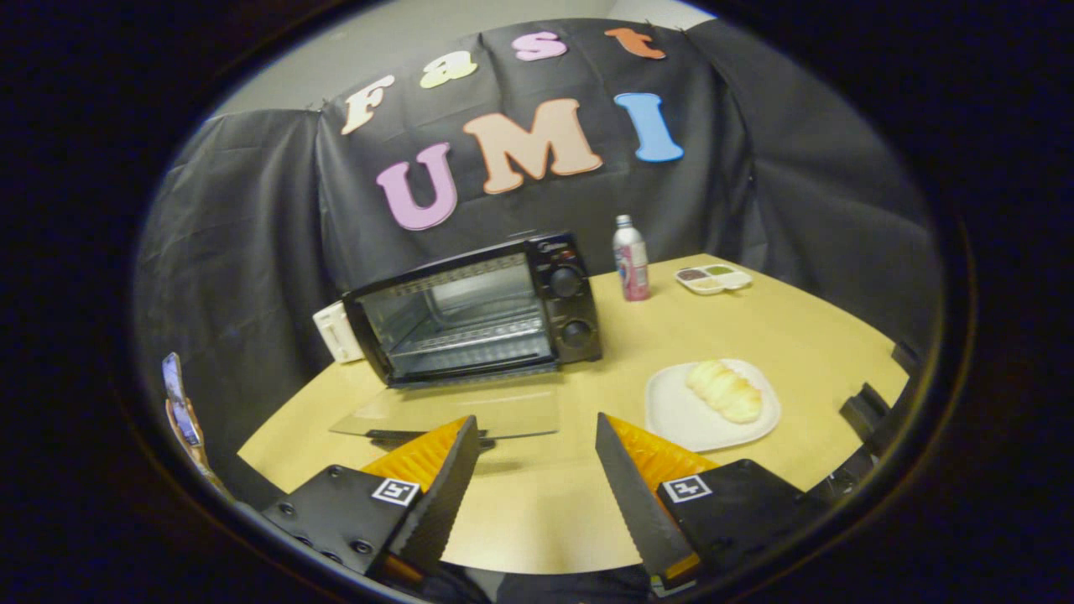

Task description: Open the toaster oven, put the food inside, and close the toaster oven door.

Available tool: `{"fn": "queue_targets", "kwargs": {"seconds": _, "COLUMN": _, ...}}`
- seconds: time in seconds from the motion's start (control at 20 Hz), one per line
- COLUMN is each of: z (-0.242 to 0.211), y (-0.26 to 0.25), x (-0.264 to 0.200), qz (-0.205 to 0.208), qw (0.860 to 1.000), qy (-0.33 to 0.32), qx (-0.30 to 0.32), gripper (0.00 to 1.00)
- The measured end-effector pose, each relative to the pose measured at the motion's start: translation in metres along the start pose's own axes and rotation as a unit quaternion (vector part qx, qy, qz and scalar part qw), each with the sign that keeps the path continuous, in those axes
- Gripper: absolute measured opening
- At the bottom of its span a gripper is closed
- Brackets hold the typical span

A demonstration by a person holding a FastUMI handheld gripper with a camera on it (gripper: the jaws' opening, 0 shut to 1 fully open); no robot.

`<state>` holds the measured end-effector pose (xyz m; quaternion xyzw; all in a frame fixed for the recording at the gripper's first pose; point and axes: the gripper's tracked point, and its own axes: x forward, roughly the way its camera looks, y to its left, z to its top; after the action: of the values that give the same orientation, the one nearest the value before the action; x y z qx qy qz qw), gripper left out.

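Toaster oven [478, 310] sits on the far left part of the table [755, 335], long axis running left-right, open front facing the gripper and angled a bit toward its left. Glass door [453, 411] is folded down flat onto the tabletop, its handle edge just ahead of the left finger. 2 knobs stacked on the oven's right panel. White object [334, 331] pokes out behind the oven's left side. Gripper [537, 457] hovers above the near table edge, fingers spread wide w/ nothing between them. Bottle [631, 258] stands upright right of the oven; small divided tray [714, 278] just beyond it. Bread [724, 390] lies on a white plate [671, 415] beyond the right finger, long axis running diagonally from far-left to near-right.
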<state>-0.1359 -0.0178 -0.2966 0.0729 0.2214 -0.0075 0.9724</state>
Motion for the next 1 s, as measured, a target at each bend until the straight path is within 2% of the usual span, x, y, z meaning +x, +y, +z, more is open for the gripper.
{"fn": "queue_targets", "kwargs": {"seconds": 0.15, "z": 0.004, "y": -0.061, "x": -0.001, "qz": -0.055, "qw": 0.998, "qy": 0.0, "qx": 0.002, "gripper": 0.89}}
{"fn": "queue_targets", "kwargs": {"seconds": 0.3, "z": 0.005, "y": -0.11, "x": 0.011, "qz": -0.093, "qw": 0.996, "qy": 0.011, "qx": -0.005, "gripper": 0.89}}
{"fn": "queue_targets", "kwargs": {"seconds": 0.5, "z": 0.003, "y": -0.137, "x": 0.041, "qz": -0.093, "qw": 0.995, "qy": 0.038, "qx": -0.018, "gripper": 0.9}}
{"fn": "queue_targets", "kwargs": {"seconds": 0.65, "z": -0.009, "y": -0.139, "x": 0.064, "qz": -0.08, "qw": 0.994, "qy": 0.067, "qx": -0.044, "gripper": 0.9}}
{"fn": "queue_targets", "kwargs": {"seconds": 1.0, "z": -0.014, "y": -0.153, "x": 0.095, "qz": -0.092, "qw": 0.979, "qy": 0.092, "qx": -0.155, "gripper": 0.9}}
